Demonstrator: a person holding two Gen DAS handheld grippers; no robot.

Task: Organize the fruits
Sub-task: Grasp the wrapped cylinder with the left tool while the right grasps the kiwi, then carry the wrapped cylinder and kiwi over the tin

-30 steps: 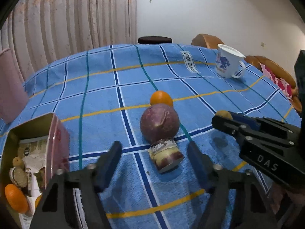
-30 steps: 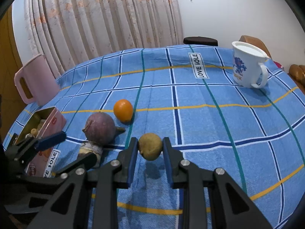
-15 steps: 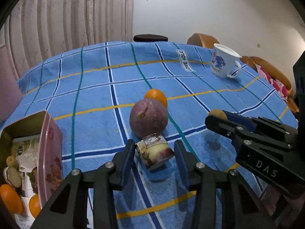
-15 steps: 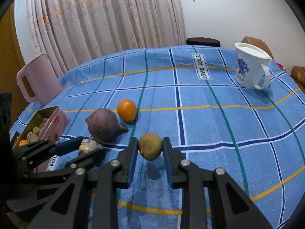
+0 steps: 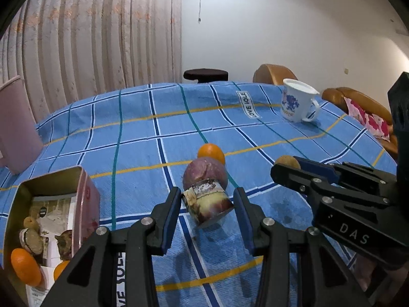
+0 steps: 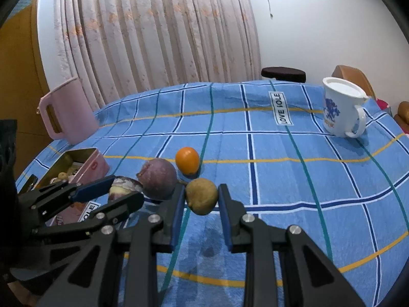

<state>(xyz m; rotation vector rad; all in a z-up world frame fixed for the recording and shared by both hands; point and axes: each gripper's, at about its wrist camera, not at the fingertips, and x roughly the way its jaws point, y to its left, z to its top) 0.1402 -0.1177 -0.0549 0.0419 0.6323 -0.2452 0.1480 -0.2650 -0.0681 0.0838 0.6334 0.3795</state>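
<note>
My left gripper (image 5: 208, 202) is shut on a cut purple-and-cream fruit chunk (image 5: 208, 204) and holds it above the blue checked cloth; it also shows in the right wrist view (image 6: 122, 190). A round purple fruit (image 5: 204, 172) lies just behind it, with an orange (image 5: 211, 153) beyond. My right gripper (image 6: 201, 199) is shut on a yellow-brown pear (image 6: 202, 195), raised off the cloth. The pear (image 5: 285, 162) shows at the right gripper's tip in the left wrist view.
An open pink tin (image 5: 84, 194) with oranges and snacks stands at the left. A pink jug (image 6: 67, 110) is at the far left, a white mug (image 6: 340, 108) at the far right. Chairs and a stool stand beyond the table.
My left gripper closed from wide open onto the cut fruit chunk and lifted it. My right gripper has kept hold of the pear and risen with it.
</note>
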